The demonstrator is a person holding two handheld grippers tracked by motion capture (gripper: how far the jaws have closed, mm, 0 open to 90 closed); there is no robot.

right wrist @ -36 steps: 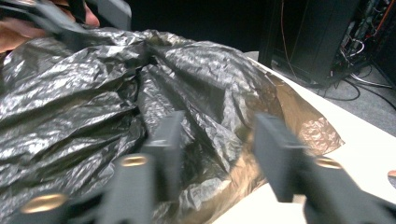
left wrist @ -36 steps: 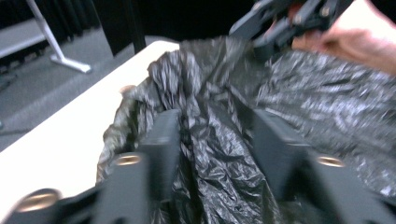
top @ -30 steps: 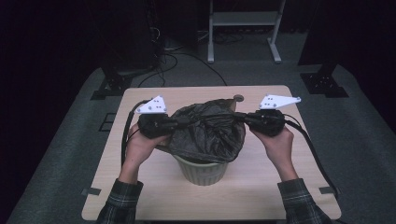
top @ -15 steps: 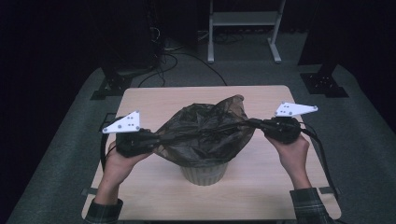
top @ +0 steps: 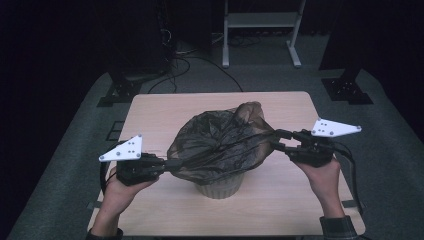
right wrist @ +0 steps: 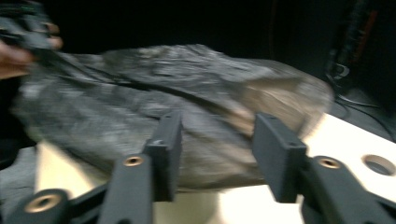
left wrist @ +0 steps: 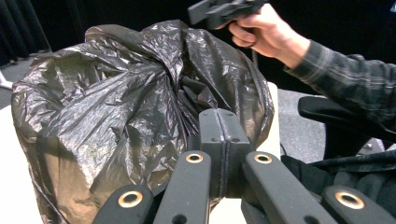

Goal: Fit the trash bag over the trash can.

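Note:
A black trash bag (top: 220, 145) sits in a pale round bin (top: 220, 187) at the middle of the wooden table (top: 165, 107). Its mouth is pulled wide to the left. My left gripper (top: 172, 163) is shut on the bag's left edge; in the left gripper view the jaws (left wrist: 224, 135) are pressed together against the crumpled bag (left wrist: 116, 107). My right gripper (top: 276, 140) is at the bag's right edge. In the right gripper view its jaws (right wrist: 219, 135) stand apart with the blurred bag (right wrist: 163, 93) just beyond them.
Bare wood lies in front of and behind the bin. The table has a small hole (right wrist: 379, 164) near one edge. On the dark floor behind are a white stand (top: 260, 20), cables (top: 185, 55) and two black stand bases (top: 120, 92) (top: 347, 90).
Both hands have moved apart and toward the table's front, stretching the bag's mouth wider over the bin. The left gripper pulled farthest, out to the left.

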